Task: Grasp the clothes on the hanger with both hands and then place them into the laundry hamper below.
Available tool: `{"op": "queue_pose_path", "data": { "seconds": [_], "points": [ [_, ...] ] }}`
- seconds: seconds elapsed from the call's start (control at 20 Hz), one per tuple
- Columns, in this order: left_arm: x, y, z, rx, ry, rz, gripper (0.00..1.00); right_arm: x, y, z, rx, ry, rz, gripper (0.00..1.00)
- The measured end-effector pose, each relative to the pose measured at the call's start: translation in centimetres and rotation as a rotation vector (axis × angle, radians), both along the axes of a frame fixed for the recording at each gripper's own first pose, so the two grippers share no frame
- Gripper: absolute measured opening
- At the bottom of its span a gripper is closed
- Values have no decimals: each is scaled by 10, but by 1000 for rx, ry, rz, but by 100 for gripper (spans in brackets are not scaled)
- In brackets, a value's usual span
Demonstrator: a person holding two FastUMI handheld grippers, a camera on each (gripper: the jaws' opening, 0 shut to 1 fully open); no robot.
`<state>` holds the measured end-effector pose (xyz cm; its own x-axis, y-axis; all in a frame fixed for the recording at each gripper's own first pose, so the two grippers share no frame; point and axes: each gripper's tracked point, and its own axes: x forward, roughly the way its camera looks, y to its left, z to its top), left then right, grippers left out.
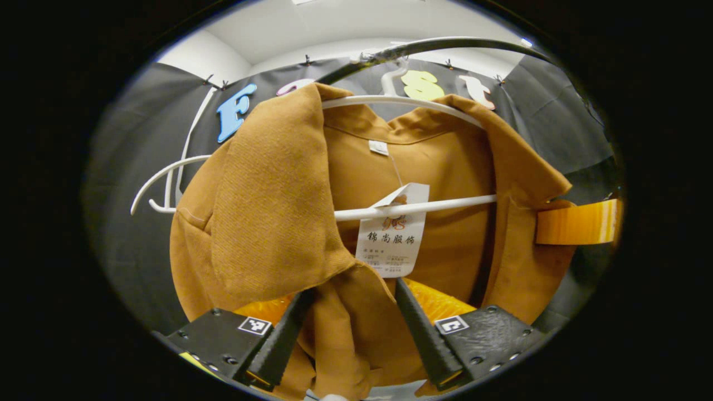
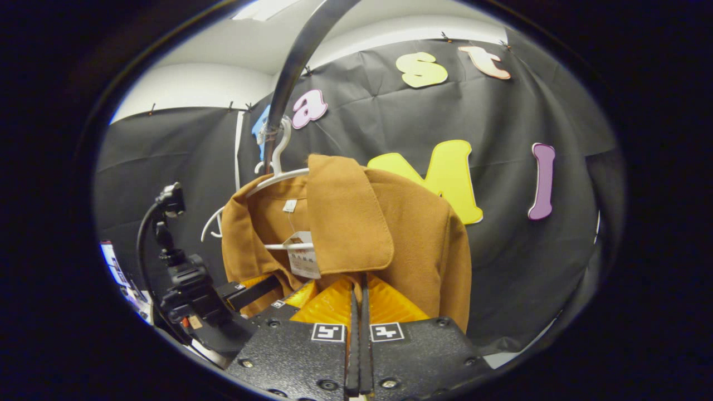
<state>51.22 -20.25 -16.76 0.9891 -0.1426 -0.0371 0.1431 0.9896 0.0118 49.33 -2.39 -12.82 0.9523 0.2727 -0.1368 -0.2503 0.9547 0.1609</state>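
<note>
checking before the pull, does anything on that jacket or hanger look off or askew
The brown jacket sits unevenly on the white hanger: its front hangs open, baring the crossbar and a paper tag, and one lapel droops folded across the front. No damage shows.

From where I sit, both feeds are evenly lit from overhead, the white ceiling bright. Fisheye distortion bows the clothes rail and stretches the edges. The brown jacket reads sharp, weave visible; its hang tag glares slightly. Near fingers sit in soft shadow; no motion blur.
</note>
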Motion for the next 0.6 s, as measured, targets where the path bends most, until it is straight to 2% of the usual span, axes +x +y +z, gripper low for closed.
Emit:
{"op": "queue_pose_path", "data": {
  "seconds": [0.15,0.25,0.35,0.4,0.45,0.6],
  "points": [
    [5,2,3,-22,-4,4,42,1,2,-1,-7,3,-2,4],
    [4,16,6,-31,1,45,14,4,0,-1,-11,3,-6,4],
    [4,20,8,-36,25,47,0,9,-2,-1,7,3,-10,4],
    [-3,22,6,-40,35,37,7,10,-3,-1,21,6,-6,3],
    [-9,24,6,-38,39,33,0,9,-5,-3,36,11,-3,3],
    [-26,38,17,-24,23,34,0,9,-10,-1,114,4,41,4]
  ]
}}
